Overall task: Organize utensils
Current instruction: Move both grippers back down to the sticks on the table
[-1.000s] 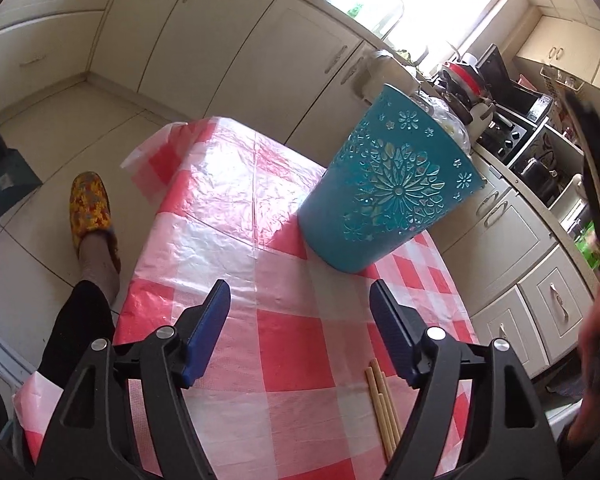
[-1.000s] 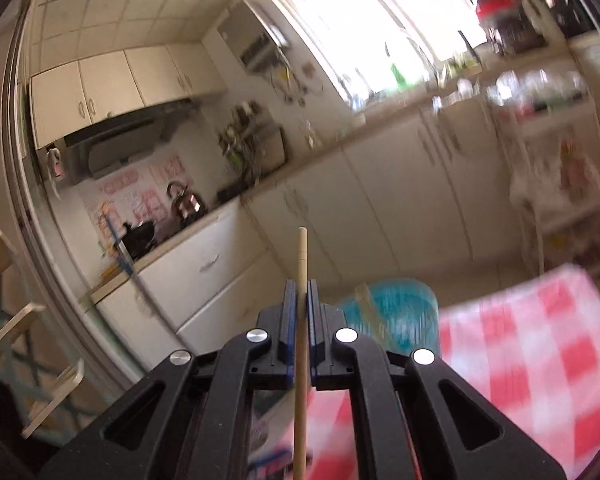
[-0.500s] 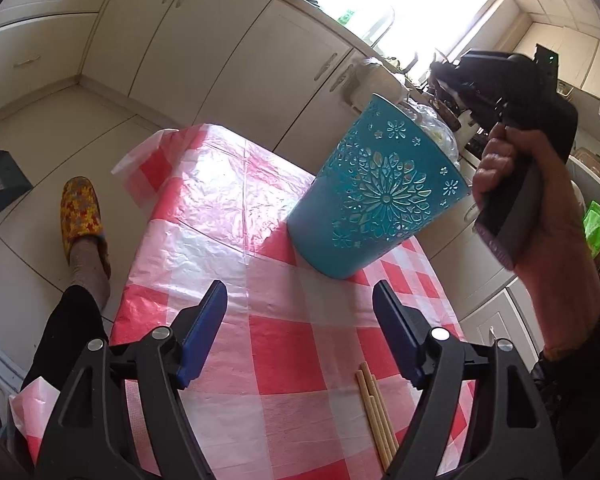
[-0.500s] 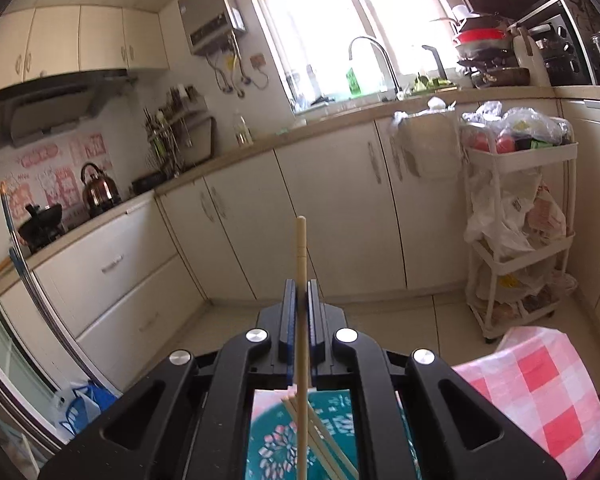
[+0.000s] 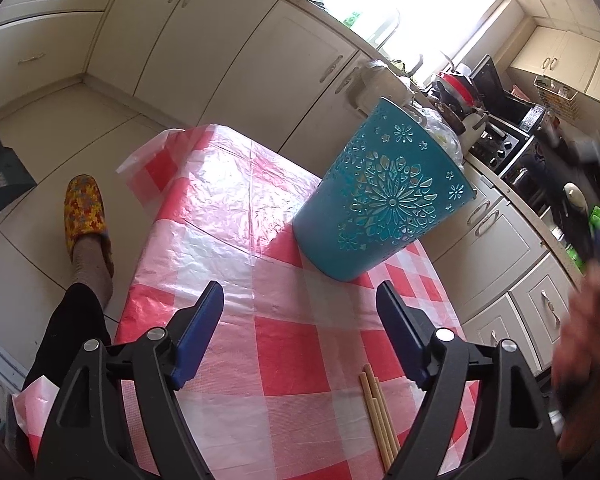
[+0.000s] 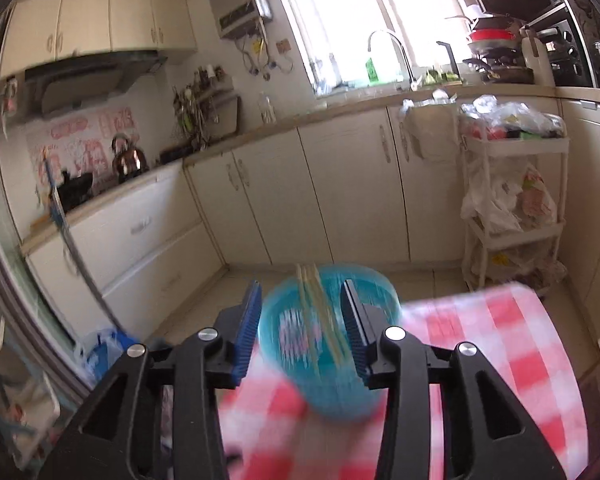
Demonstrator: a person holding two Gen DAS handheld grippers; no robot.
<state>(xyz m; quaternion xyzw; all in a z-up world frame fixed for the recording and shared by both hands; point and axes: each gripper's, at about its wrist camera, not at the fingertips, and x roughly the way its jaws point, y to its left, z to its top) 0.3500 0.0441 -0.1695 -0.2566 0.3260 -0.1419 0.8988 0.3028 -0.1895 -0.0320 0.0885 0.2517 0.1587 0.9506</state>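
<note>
A: Start at the left tongs [image 5: 300, 328]. How do they stand?

B: Wide apart, blue pads facing each other with nothing between them, low over the table [image 5: 228, 200] in its red-and-white checked plastic cloth. They have been spreading a little further.

A: And the right tongs [image 6: 300, 320]?

B: Partly spread and empty. They have just been opening, and no stick is between the pads.

A: Where are the utensils?

B: Three pale wooden chopsticks [image 5: 380, 420] lie side by side on the cloth, just beside the left tongs' right arm. Several more pale chopsticks [image 6: 316, 304] stand leaning inside the teal plastic bucket with the cut-out flower pattern [image 5: 380, 204]; I cannot count them through the blur.

A: Where is that bucket?

B: Upright on the table, beyond the left tongs and toward the far right edge.

A: What does each view add?

B: Only the right wrist view looks into the bucket's mouth and shows its contents. Only the left wrist view shows the loose chopsticks, the bucket's outer wall, a blurred hand [image 5: 584, 340] at the right edge, and a foot in a yellow patterned slipper [image 5: 85, 212] on the tiled floor.
</note>
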